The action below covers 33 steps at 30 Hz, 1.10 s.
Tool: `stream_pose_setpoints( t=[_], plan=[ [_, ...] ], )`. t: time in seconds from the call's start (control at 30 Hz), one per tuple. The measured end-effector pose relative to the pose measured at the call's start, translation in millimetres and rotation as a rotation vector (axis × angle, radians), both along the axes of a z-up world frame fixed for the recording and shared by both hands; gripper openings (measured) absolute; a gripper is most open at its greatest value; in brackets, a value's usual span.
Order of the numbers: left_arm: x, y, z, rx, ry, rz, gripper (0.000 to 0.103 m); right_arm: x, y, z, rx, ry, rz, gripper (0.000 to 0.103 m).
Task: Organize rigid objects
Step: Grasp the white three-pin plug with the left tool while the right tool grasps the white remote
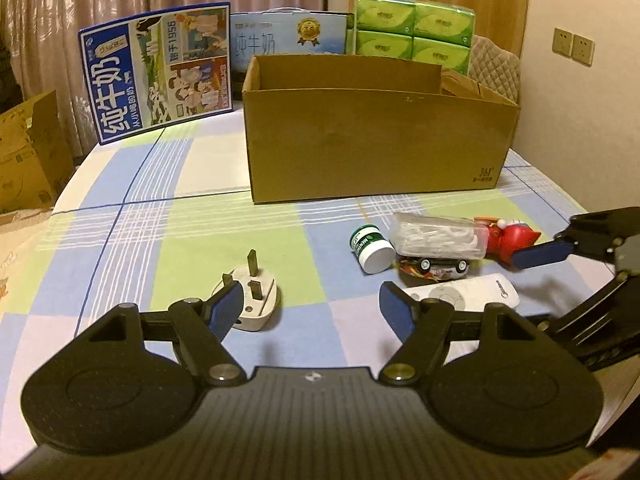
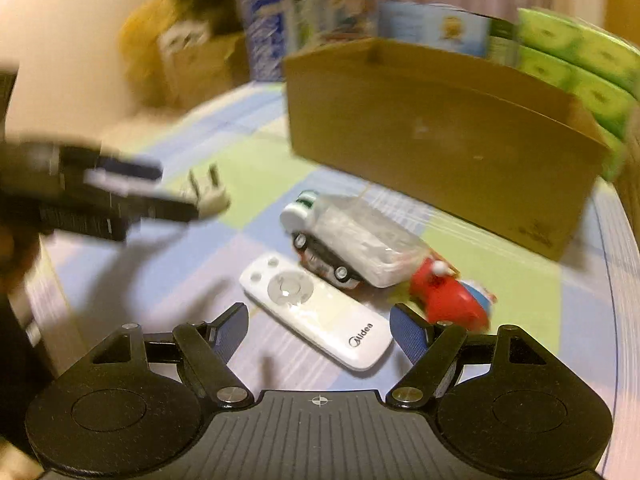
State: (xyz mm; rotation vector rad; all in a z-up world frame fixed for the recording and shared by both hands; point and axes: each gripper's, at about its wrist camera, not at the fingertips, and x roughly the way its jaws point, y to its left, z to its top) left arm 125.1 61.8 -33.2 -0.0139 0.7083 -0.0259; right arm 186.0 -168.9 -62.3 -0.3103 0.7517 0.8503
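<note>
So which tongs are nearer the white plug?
Left. The left tongs are open with one pad right beside the white plug. The right tongs are open over the white remote, farther from the plug.

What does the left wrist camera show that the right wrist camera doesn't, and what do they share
Only the left wrist view shows the wall sockets, the inside of the cardboard box and sharp print on the milk carton.

Only the right wrist view shows the whole white remote, lying just ahead of the open right gripper, and the left gripper's side.

Both show the box, green tissue packs, white plug, small green bottle, clear plastic pack over the toy car, and red toy. The left gripper is open too.
</note>
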Motion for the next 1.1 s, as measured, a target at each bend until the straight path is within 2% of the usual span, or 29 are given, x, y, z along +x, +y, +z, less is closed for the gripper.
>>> stream_pose_setpoints(
  t=[0.13, 0.23, 0.37, 0.4, 0.47, 0.53, 0.57, 0.67, 0.83, 1.1],
  plan=[
    [6, 0, -2, -0.019, 0.009, 0.000, 0.071, 12, 13, -12, -0.063, -0.020, 0.052, 0.075],
    [10, 0, -5, -0.022, 0.018, -0.001, 0.071, 23, 15, -22, -0.061, 0.020, 0.058, 0.075],
    [14, 3, -6, -0.015, 0.020, 0.018, 0.071, 25, 25, -26, -0.054, 0.028, 0.064, 0.074],
    [15, 5, -7, -0.015, 0.020, 0.025, 0.071, 24, 28, -26, -0.049, 0.043, 0.067, 0.072],
    [16, 9, -7, -0.014, 0.020, 0.041, 0.071, 21, 33, -24, -0.031, 0.079, 0.055, 0.052],
    [16, 11, -8, -0.013, 0.021, 0.053, 0.071, 14, 37, -21, -0.038, 0.076, 0.062, 0.040],
    [16, 12, -8, -0.013, 0.022, 0.058, 0.071, 10, 38, -20, -0.037, 0.081, 0.070, 0.038],
    [17, 15, -9, -0.011, 0.029, 0.070, 0.071, 4, 41, -20, -0.013, 0.108, 0.091, 0.038],
    [21, 19, -11, 0.013, 0.034, 0.090, 0.071, -1, 48, -23, -0.013, 0.055, 0.099, 0.039],
    [27, 26, -16, 0.017, 0.046, 0.117, 0.071, -1, 53, -20, -0.010, 0.069, 0.044, 0.038]
  ],
)
